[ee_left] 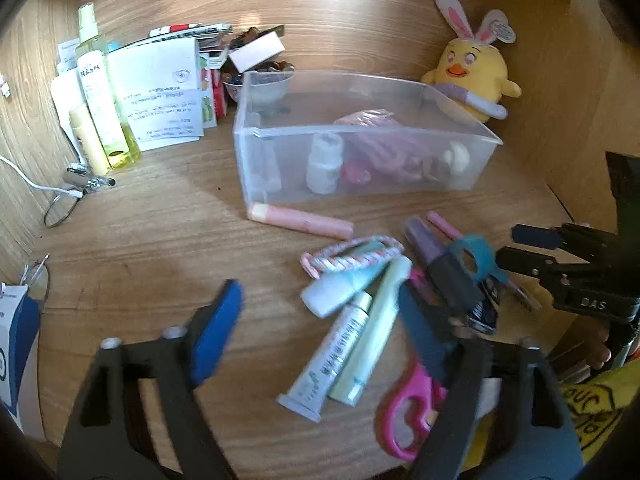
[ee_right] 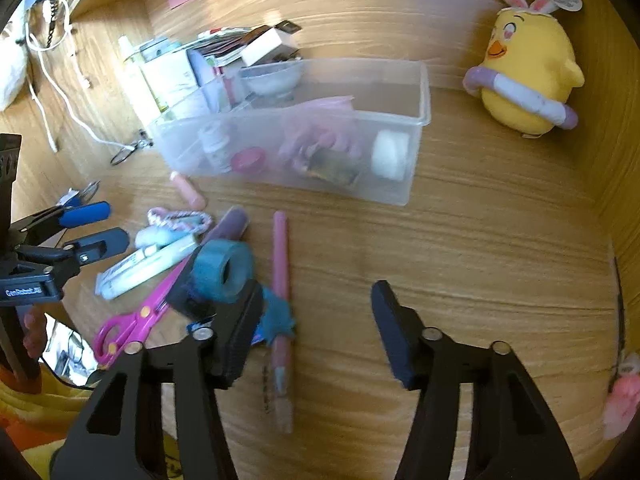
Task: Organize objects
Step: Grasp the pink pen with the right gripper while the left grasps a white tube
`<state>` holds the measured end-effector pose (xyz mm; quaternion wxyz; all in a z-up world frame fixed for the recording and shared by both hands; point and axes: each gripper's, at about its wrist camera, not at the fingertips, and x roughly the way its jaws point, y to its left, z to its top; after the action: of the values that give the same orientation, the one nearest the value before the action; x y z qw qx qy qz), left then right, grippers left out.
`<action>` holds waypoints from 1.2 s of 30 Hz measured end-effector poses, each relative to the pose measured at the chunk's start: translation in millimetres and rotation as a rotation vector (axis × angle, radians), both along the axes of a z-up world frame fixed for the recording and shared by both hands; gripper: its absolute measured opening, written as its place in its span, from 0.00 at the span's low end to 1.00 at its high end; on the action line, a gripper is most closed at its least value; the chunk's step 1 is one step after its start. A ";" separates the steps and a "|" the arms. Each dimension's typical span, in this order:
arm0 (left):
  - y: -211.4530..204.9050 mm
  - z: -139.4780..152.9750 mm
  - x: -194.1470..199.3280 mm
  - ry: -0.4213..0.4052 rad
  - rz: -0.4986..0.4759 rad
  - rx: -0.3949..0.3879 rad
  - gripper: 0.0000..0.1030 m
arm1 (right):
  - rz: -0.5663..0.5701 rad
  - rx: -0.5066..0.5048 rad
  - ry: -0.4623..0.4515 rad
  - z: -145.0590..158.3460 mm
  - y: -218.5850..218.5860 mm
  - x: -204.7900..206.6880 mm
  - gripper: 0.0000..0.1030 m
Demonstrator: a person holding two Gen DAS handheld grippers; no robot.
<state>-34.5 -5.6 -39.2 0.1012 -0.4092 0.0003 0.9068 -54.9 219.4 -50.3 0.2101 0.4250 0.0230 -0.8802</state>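
Left wrist view showed the left gripper (ee_left: 320, 320) tilted down over a wooden desk (ee_left: 160, 240), its jaws standing apart around a heap of tubes with nothing gripped. A white-capped tube (ee_left: 340, 288), a silver tube (ee_left: 332, 356) and a pale green tube (ee_left: 374, 336) lay between the fingers, untouched as far as the blur allowed. Pink scissors (ee_left: 408, 412) lay partly under the right-hand finger. A clear plastic bin (ee_left: 360, 136) stood behind the heap, with a pink tube (ee_left: 300, 220) just in front of its wall.

Right wrist view showed the right gripper (ee_right: 316, 328) likewise angled down, jaws partly open and empty, bare desk between them. Its left finger overlapped a teal tape roll (ee_right: 222, 272) and a long pink pen (ee_right: 280, 280); contact could not be judged. The bin's contents were blurred behind its frosted wall. A yellow chick plush (ee_right: 528, 76) sat well apart.
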 end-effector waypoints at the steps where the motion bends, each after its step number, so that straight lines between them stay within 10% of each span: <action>1: 1.2 -0.5 0.4 -0.003 -0.009 0.001 0.56 | 0.007 -0.002 -0.002 -0.5 -1.5 1.0 0.41; 7: 18.2 -4.8 5.6 -0.016 -0.086 0.007 0.34 | 0.025 -0.002 -0.016 -5.4 -5.1 7.3 0.26; 36: 44.4 -25.1 0.6 -0.018 -0.149 -0.098 0.14 | 0.070 0.009 -0.018 -8.3 -7.2 9.6 0.20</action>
<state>-33.9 38.8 -64.3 0.1483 -0.4204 0.0745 0.8920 -45.3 212.2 -58.6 0.2389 0.4326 0.0396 -0.8684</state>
